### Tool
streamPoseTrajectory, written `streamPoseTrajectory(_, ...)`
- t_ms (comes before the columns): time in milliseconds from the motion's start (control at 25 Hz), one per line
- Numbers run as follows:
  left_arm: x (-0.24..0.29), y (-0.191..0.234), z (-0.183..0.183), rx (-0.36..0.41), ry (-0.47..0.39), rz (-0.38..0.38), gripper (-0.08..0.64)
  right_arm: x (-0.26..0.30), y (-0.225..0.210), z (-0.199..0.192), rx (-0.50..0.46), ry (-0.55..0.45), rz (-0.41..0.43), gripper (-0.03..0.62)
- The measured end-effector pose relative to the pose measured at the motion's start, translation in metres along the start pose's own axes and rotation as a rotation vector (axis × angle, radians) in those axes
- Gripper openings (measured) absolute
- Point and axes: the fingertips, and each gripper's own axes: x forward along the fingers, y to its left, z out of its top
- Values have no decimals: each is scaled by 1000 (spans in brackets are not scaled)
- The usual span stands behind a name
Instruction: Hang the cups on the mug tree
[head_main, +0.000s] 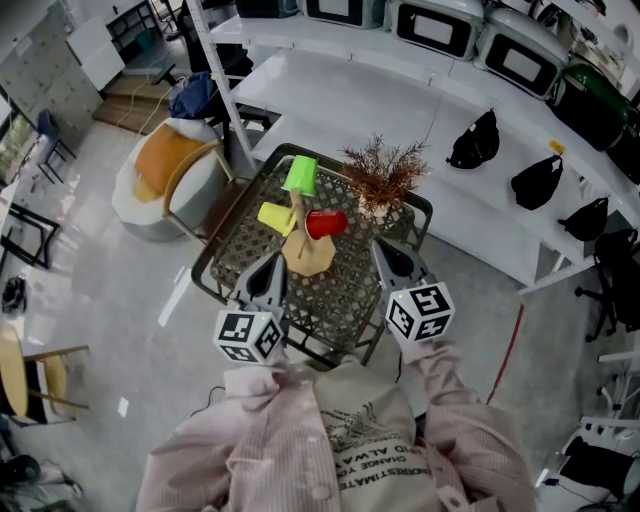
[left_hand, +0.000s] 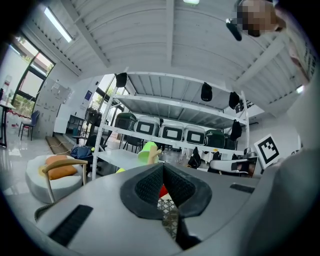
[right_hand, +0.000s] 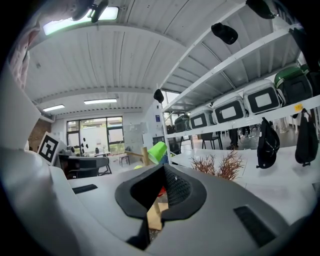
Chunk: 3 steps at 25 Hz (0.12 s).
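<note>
While the green cup (head_main: 299, 173), yellow cup (head_main: 276, 217) and red cup (head_main: 325, 224) hang on the mug tree (head_main: 306, 252) at mid-table (head_main: 340, 292), the left gripper (head_main: 268, 270) and right gripper (head_main: 392, 258) hover closed and empty. The cups look light, rigid and smooth, so a rim pinch suits. The dried plant (head_main: 383, 175) crowds the right; the near side is open.

Open-plan lab or office workspace: white metal shelving (head_main: 400, 100) runs from 12 to 3 o'clock, stacked with lidded storage bins (head_main: 440, 28) and hung with black bags (head_main: 475, 140); a cushioned armchair (head_main: 165, 180) sits at 10 o'clock on pale polished floor (head_main: 90, 290) under strip lights (right_hand: 100, 101).
</note>
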Motion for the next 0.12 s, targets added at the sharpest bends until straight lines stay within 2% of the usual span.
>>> streamPoseTrajectory(120,-1,2,1,-1,-7,9,-2,0,1,0,-5,-1,-1,-2)
